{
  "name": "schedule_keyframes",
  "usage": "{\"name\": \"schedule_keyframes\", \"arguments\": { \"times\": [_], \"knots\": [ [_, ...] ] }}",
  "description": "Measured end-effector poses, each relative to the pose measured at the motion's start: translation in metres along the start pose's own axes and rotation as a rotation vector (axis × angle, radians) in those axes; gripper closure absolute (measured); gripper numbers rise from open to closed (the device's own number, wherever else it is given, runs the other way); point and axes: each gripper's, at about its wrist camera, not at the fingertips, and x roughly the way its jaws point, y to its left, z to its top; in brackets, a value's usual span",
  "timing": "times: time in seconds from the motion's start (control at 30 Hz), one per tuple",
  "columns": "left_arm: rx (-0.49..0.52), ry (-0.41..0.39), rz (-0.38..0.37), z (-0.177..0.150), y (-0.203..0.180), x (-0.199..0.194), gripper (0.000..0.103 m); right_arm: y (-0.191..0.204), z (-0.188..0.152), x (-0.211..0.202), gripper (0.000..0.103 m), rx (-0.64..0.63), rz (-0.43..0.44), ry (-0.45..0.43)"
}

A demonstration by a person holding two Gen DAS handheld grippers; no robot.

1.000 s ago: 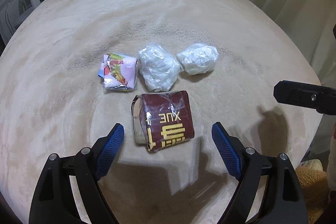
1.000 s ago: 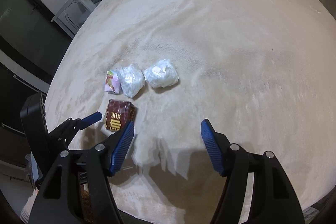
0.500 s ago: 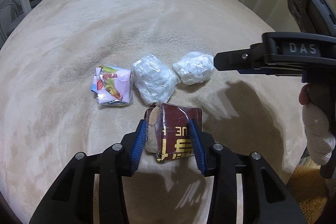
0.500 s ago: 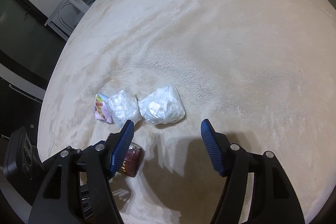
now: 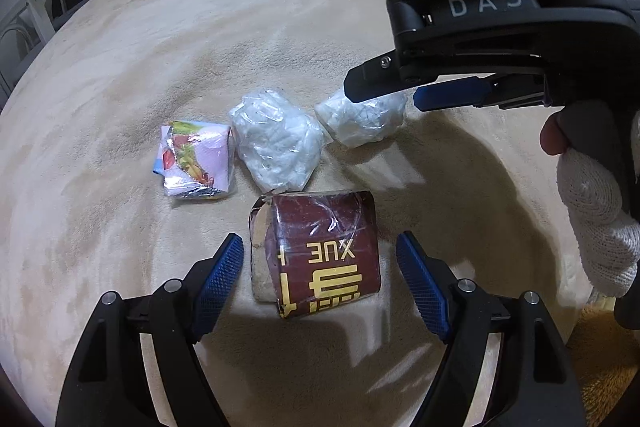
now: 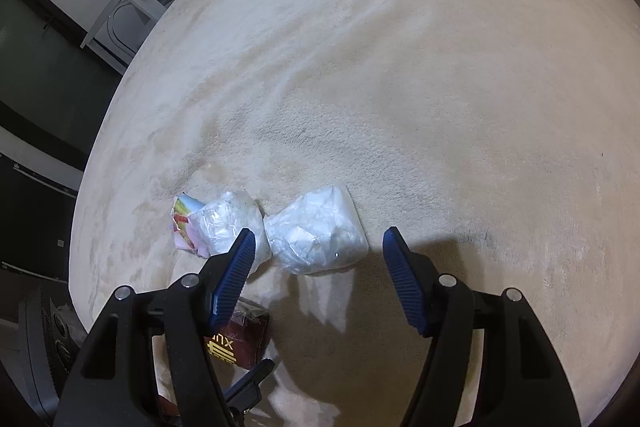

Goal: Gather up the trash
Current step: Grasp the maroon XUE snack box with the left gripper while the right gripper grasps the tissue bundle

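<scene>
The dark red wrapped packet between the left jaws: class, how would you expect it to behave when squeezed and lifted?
The dark red packet is probably fairly light and would hold its blocky shape. Its glossy crinkled film may slip against the pads. The torn end showing pale filling could give or crumble under a squeeze.

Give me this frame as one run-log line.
left gripper: opening, astride maroon packet, pads clear | right gripper: open over white bag | trash all on the blanket

"XUE" – dark red packet [image 5: 320, 251]; "DAS" – right tool [image 5: 380, 87].
</scene>
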Motion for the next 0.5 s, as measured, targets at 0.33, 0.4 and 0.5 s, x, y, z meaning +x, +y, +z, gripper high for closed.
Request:
{"name": "schedule_keyframes", "arguments": {
  "times": [0.33, 0.4, 0.5],
  "knots": [
    [-0.018, -0.022, -0.012, 0.000, 0.009, -0.001, 0.042, 0.003, 0.002, 0.018, 0.048, -0.024, -0.013, 0.025],
    [-0.023, -0.026, -0.013, -0.001, 0.013, -0.002, 0.042, 0.004, 0.000, 0.017, 0.051, -0.035, -0.019, 0.020],
    [-0.029, -0.032, -0.015, -0.004, 0.016, -0.008, 0.042, 0.008, -0.003, 0.010, 0.053, -0.053, -0.023, 0.004]
  ]
}}
